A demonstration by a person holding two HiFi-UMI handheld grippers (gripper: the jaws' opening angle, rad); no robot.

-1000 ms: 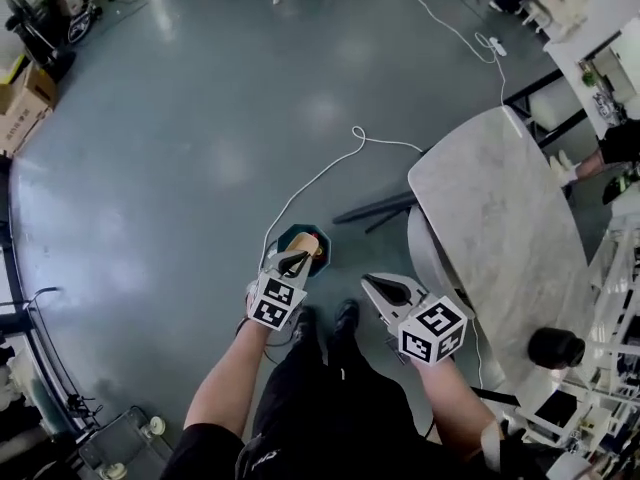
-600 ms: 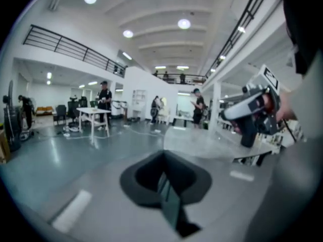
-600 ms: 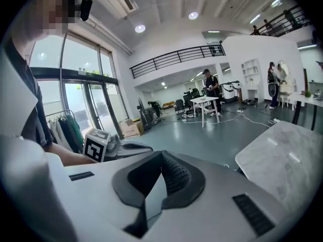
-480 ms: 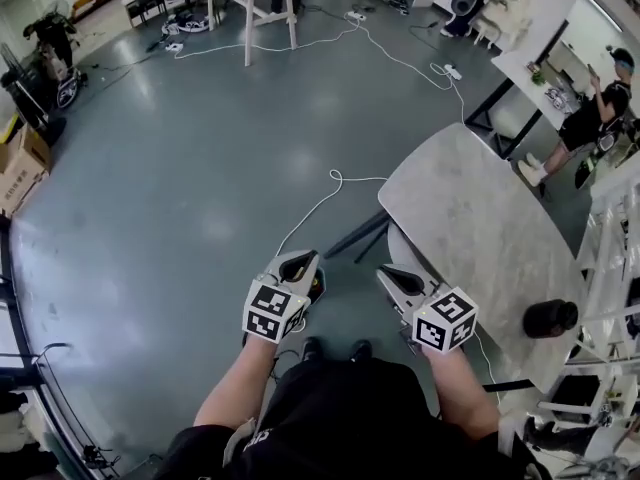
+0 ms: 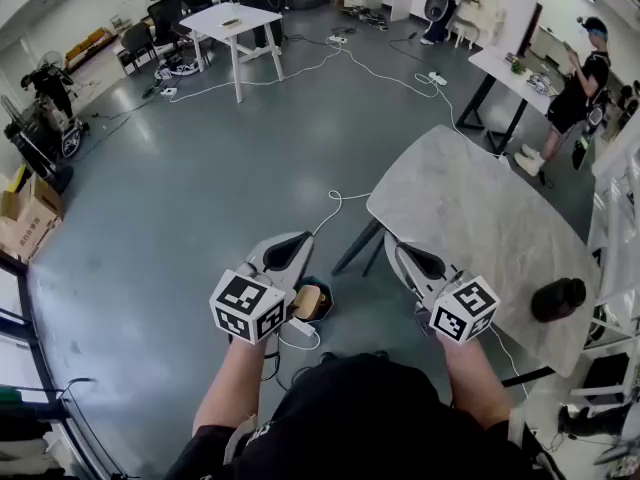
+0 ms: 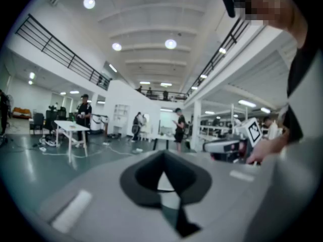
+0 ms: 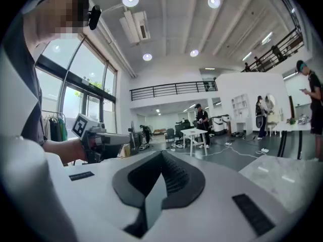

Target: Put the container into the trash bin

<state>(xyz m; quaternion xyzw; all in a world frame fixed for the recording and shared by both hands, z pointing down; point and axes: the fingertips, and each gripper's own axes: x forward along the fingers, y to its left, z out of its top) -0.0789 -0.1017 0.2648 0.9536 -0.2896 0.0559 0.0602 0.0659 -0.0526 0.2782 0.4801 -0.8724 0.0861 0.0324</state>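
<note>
So the container [image 5: 309, 301], a tan, roundish thing, is sitting inside the small dark trash bin [image 5: 328, 295] on the floor, right in front of the person's feet. From the head view it looks dropped in rather than perched on the rim, but the left gripper [image 5: 298, 238] covers part of the bin, so I can't see how deep it sits or whether anything else is in there. I'd call the task basically done.

That fits with how the grippers are held. Both are up at about chest height, side by side and pointing out across the room, well clear of the bin. Looks like a neutral "I'm finished" pose to me.

The left gripper's own view shows its jaws pressed together with nothing between them, just the open hall beyond. The right gripper [image 5: 395, 243] is the same: tips meeting, nothing pinched.

Other stuff around: a marble-topped table [image 5: 480, 218] just to the right, with a black cylindrical object [image 5: 557, 299] lying near its edge. Can't tell if that's a bottle or a cup, or what's in it. A white cable [image 5: 335, 203] snakes over the floor towards the bin area.
</note>
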